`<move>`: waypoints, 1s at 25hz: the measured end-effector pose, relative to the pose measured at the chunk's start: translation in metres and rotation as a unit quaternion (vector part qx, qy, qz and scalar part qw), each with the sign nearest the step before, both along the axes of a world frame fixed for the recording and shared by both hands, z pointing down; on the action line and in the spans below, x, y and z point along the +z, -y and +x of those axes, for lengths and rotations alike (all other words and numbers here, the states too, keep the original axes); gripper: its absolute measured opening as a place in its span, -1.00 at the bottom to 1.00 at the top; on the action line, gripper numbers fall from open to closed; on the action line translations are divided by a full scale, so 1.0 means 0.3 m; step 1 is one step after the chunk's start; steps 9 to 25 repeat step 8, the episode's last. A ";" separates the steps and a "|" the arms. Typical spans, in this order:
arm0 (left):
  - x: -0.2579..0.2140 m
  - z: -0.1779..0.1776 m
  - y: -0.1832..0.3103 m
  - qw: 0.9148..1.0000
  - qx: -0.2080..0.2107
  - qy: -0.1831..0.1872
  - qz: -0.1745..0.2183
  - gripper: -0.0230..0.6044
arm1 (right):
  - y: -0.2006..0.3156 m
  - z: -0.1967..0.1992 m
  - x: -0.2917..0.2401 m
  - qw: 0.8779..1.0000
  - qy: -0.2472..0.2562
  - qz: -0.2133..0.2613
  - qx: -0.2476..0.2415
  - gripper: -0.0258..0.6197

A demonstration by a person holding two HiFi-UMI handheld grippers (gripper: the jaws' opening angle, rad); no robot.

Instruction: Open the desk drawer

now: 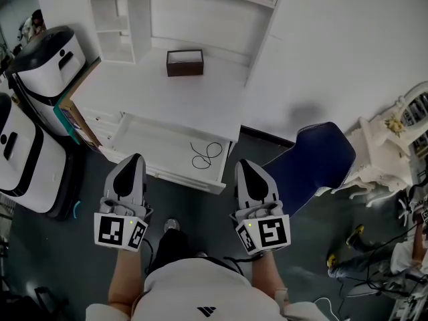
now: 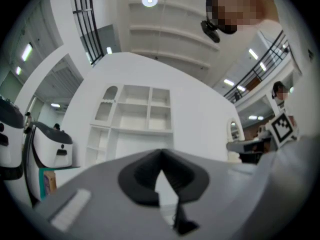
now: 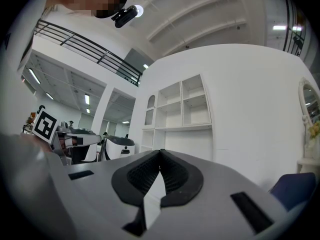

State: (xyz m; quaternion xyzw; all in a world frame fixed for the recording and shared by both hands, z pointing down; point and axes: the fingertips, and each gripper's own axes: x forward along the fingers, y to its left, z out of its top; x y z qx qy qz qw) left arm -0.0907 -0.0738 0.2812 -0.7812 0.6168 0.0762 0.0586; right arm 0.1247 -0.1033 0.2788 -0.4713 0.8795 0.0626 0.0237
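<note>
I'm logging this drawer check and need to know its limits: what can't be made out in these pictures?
- Drawer: head view, its back end is hidden under the desk top.
- Brown box: head view, the inside is too dark and small.
- Both gripper views: the drawer is out of frame.

a box [image 1: 184, 63] stands on the desk [image 1: 160, 97] behind the drawer [image 1: 152, 139].
</note>
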 end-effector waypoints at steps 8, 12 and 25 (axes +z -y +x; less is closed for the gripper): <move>-0.001 0.021 0.001 1.000 -0.001 -0.004 0.001 -0.91 | 0.002 0.022 0.001 1.000 0.005 0.001 0.000 -0.92; -0.001 0.021 0.001 1.000 -0.001 -0.004 0.001 -0.91 | 0.002 0.022 0.001 1.000 0.005 0.001 0.000 -0.92; -0.001 0.021 0.001 1.000 -0.001 -0.004 0.001 -0.91 | 0.002 0.022 0.001 1.000 0.005 0.001 0.000 -0.92</move>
